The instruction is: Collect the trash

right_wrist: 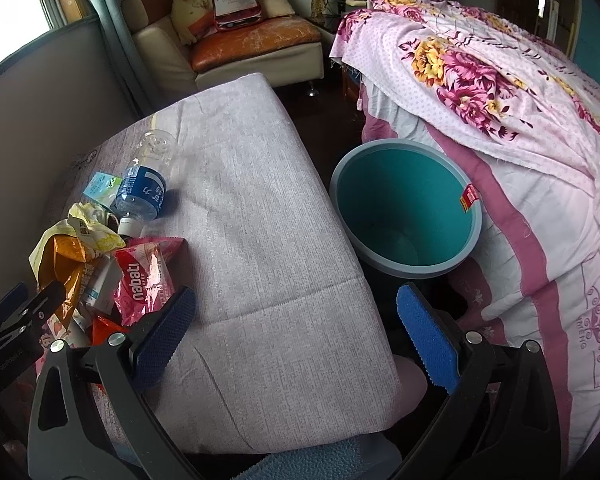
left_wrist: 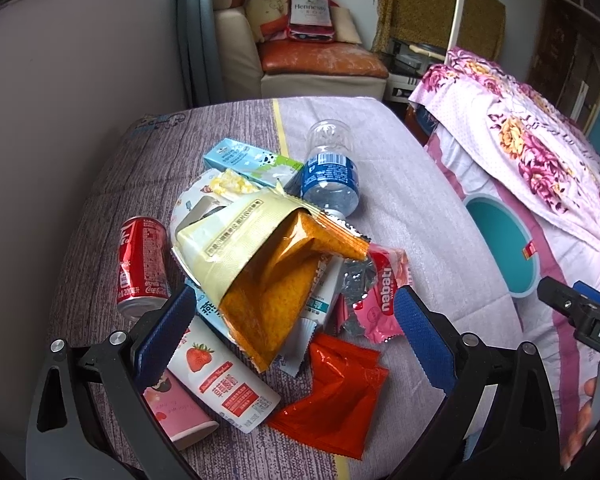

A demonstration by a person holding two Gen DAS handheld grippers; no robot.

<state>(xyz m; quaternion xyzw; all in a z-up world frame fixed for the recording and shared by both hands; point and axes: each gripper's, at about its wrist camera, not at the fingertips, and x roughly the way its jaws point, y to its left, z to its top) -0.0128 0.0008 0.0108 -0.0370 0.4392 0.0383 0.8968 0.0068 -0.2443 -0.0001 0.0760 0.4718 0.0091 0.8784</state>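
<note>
Left tool agape over orange wrapper

Daylit window, curtain, cream sofa (orange seat), floral-quilted bed, dark floor.

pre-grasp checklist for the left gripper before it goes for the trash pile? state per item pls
1. Left gripper open: ok.
2. Orange wrapper between its fingers: ok.
3. Wrapper free of other trash: not ok, yellow bag overlaps its top.
4. Bin empty and open: ok.
5. Right gripper open, holding nothing: ok.
6. Right gripper clear of the pile: ok, over bare cover.
</note>
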